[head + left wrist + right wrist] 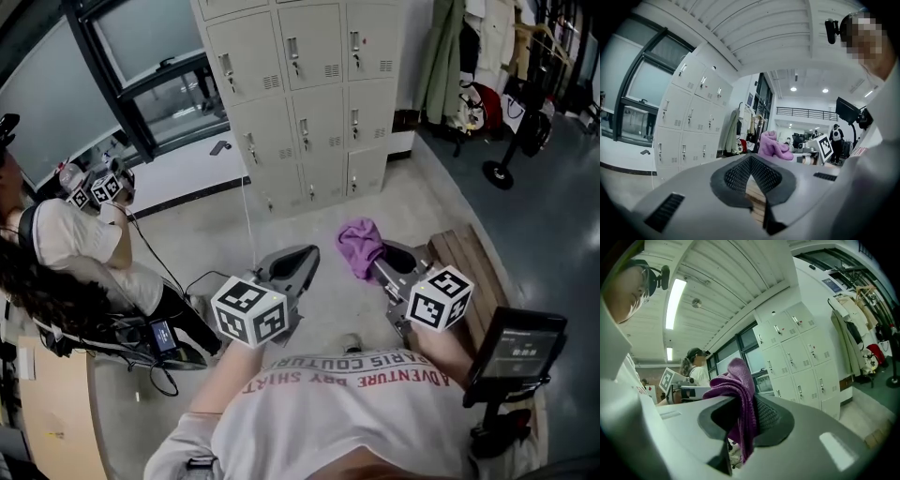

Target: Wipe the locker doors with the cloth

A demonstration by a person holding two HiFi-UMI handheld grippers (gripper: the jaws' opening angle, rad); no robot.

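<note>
Two grippers in play, neither at the lockers yet. I read this as the approach step, with wiping not begun. The right gripper is clenched on the purple cloth, which bunches past the jaw tips at about 1 o'clock from centre in the head view. The lockers sit at 12 o'clock, well apart from it across bare floor. The left gripper is closed on nothing, jaws together at the tips. Next move, my read: close the gap, raise the right gripper and press the loose wad flat on a door face. The pinch looks to be on a narrow fold, so most of the cloth hangs free and could slip under pressure. Door handles may snag it. View differences: the right gripper view confirms the hold, with the purple cloth running down between the pads and its tail hanging below, which the head view can't show. That view also puts the lockers at 2 o'clock and a seated person at 9 o'clock. The left gripper view shows its own pads meeting, with only wooden slats behind them. It also has the purple cloth near 1 o'clock and the lockers at 9 o'clock. Only the head view shows the floor gap to the lockers.
</note>
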